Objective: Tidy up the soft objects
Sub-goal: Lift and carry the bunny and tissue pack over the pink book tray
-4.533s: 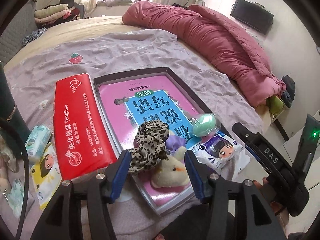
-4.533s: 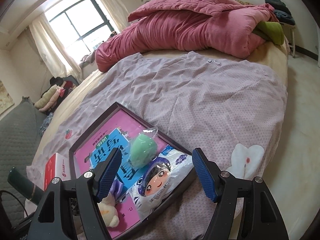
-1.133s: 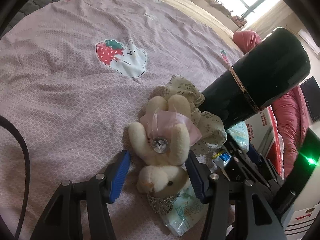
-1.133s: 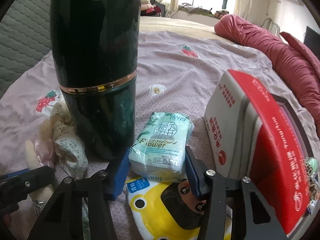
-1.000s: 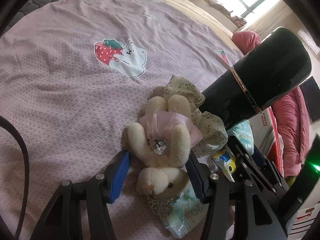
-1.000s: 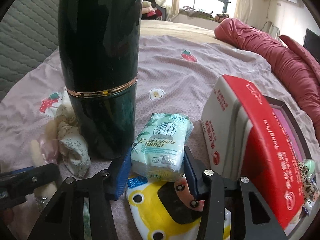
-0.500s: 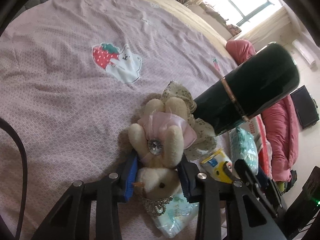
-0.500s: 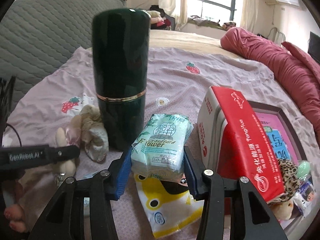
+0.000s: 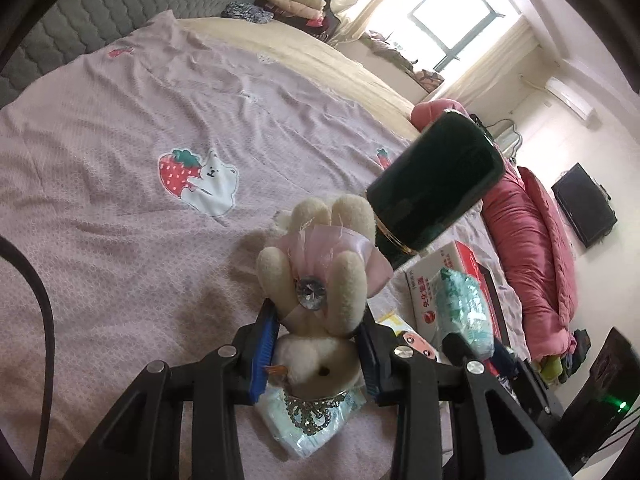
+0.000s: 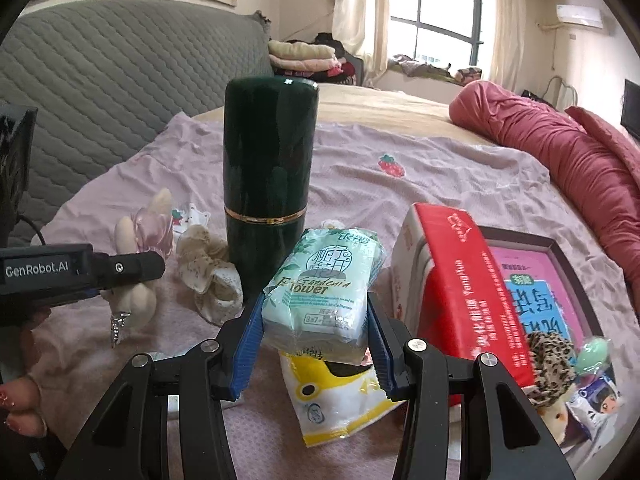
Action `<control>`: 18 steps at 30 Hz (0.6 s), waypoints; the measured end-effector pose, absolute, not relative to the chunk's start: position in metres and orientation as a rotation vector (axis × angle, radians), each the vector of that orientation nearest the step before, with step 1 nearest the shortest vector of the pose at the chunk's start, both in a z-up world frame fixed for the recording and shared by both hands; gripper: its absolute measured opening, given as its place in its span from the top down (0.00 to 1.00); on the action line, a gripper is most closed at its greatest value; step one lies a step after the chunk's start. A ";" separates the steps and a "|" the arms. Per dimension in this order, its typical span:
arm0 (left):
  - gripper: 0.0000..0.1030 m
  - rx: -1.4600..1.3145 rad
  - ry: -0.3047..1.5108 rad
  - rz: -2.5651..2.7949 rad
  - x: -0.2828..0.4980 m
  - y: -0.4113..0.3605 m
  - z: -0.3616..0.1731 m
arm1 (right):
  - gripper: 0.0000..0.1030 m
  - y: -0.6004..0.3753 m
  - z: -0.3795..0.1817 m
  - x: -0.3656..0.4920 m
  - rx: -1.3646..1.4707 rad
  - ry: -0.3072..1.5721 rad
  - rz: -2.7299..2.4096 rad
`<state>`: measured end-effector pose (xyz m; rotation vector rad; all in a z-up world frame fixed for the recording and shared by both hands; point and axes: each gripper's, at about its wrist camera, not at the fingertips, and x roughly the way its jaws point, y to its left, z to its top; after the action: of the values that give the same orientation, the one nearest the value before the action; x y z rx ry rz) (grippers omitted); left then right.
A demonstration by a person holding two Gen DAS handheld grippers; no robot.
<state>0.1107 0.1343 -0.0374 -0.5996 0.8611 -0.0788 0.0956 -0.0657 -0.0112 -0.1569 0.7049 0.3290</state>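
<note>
Left wrist view: the left gripper [image 9: 316, 344] has just been closing, and its blue pads now clamp a cream plush rabbit [image 9: 320, 292] at the neck — head toward the camera, ears and pink ruffled bow pointing away, a clear gem at the middle of the bow. The rabbit is lifted off the lilac bedsheet [image 9: 120, 208]. Under its head a silver tiara hangs over a pale tissue pack [image 9: 296, 424] lying on the sheet. Beyond stands a dark green flask [image 9: 432, 188], with a red-and-white box [image 9: 436, 280] to its right and a rolled pink duvet [image 9: 536, 240] further back.

Right wrist view: the right gripper [image 10: 314, 344] holds a mint-green tissue packet [image 10: 320, 284] squeezed between its pads, raised above a yellow cartoon packet [image 10: 332, 396] on the sheet. The flask stands upright just behind. A floral scrunchie [image 10: 208, 276] lies at the flask's foot, left of it. On the right, the red box leans against a dark-rimmed tray [image 10: 556, 244] lined with a pink book — a leopard-print scrunchie [image 10: 548, 356] sits at its near end.
</note>
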 end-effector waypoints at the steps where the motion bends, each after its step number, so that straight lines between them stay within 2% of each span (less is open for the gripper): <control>1: 0.63 -0.591 0.861 -0.078 0.109 0.132 -0.036 | 0.52 -0.068 -0.010 0.094 -0.155 0.702 0.330; 18: 0.63 -0.500 0.875 -0.069 0.089 0.096 -0.032 | 0.52 -0.094 0.010 0.076 -0.136 0.644 0.356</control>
<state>0.0894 0.0961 -0.0320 -0.5004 0.8751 -0.0688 0.0758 -0.0942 0.0098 -0.1360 0.6441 0.3562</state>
